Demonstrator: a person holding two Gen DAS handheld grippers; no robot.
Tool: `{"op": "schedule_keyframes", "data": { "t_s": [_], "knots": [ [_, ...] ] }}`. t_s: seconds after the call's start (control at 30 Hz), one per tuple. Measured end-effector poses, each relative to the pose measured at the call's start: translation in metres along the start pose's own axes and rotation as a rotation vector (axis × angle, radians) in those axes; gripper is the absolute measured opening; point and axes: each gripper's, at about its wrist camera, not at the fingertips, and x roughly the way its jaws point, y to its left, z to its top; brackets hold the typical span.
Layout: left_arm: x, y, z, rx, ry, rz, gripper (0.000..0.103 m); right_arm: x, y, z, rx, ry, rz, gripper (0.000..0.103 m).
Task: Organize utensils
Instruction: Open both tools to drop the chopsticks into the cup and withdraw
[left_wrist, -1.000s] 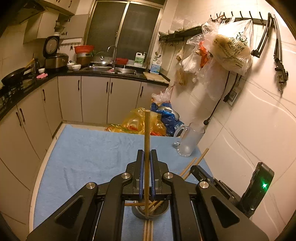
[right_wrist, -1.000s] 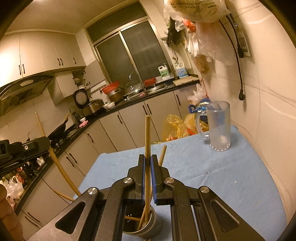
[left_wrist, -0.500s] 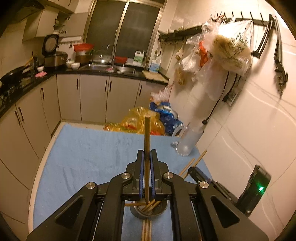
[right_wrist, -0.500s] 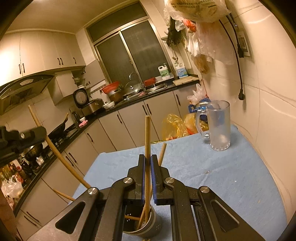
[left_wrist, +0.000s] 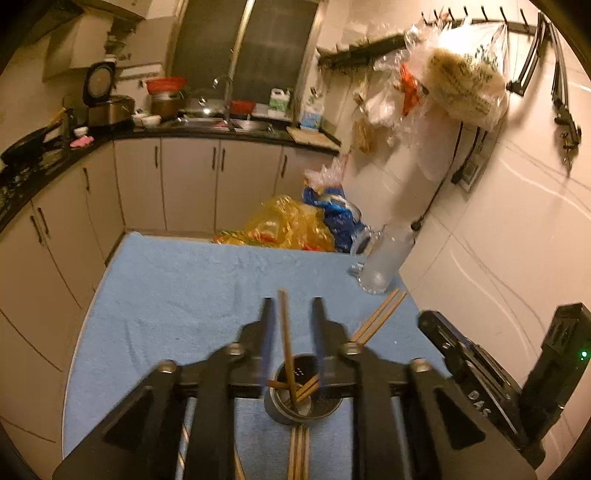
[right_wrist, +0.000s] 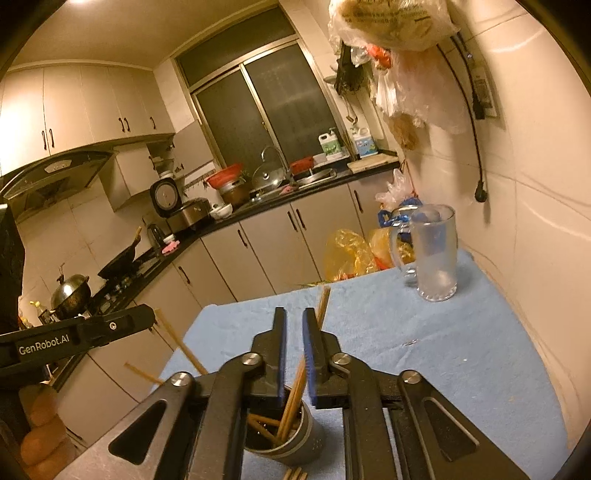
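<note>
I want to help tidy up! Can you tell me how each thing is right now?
Left gripper: fingers just opened, chopstick loose between them.
Right gripper: fingers just opened, holding nothing.
Metal cup: upright, chopsticks inside.
Glass mug: upright, empty.
Loose chopsticks: lying on the blue cloth.

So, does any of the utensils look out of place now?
Yes. Several chopsticks lie flat on the blue cloth in front of the metal holder, not standing inside it like the others.
</note>
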Motion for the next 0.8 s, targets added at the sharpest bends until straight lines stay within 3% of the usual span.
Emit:
{"op": "schedule_keyframes", "data": {
  "t_s": [0.07, 0.2, 0.3, 0.37, 0.43, 0.6, 0.7, 0.8],
  "knots": [
    [-0.019, 0.003, -0.004, -0.008, -0.043, 0.017, 0.035, -0.015, -0.001, 0.001, -0.004, -0.012, -0.012, 0.024],
    [-0.054, 0.014, -0.024, -0.022, -0.107, 0.068, 0.045, -0.046, -0.003, -0.009, -0.020, -0.040, -0.041, 0.056],
    [-0.072, 0.026, -0.051, -0.029, -0.132, 0.118, 0.049, -0.062, -0.006, -0.029, -0.034, -0.019, -0.050, 0.058],
    [-0.079, 0.038, -0.073, -0.041, -0.129, 0.150, 0.064, -0.069, -0.009, -0.045, -0.039, 0.011, -0.042, 0.058],
    [-0.082, 0.051, -0.102, -0.064, -0.111, 0.184, 0.071, -0.073, -0.010, -0.065, -0.053, 0.048, -0.036, 0.058],
    [-0.077, 0.085, -0.179, -0.109, -0.067, 0.203, 0.072, -0.074, -0.015, -0.121, -0.045, 0.135, -0.056, 0.058],
    [-0.063, 0.105, -0.213, -0.174, 0.043, 0.226, 0.073, -0.068, -0.019, -0.145, -0.041, 0.184, -0.081, 0.057],
    [-0.052, 0.110, -0.241, -0.142, 0.081, 0.295, 0.073, -0.062, -0.022, -0.162, 0.000, 0.226, -0.060, 0.057]
  ]
}}
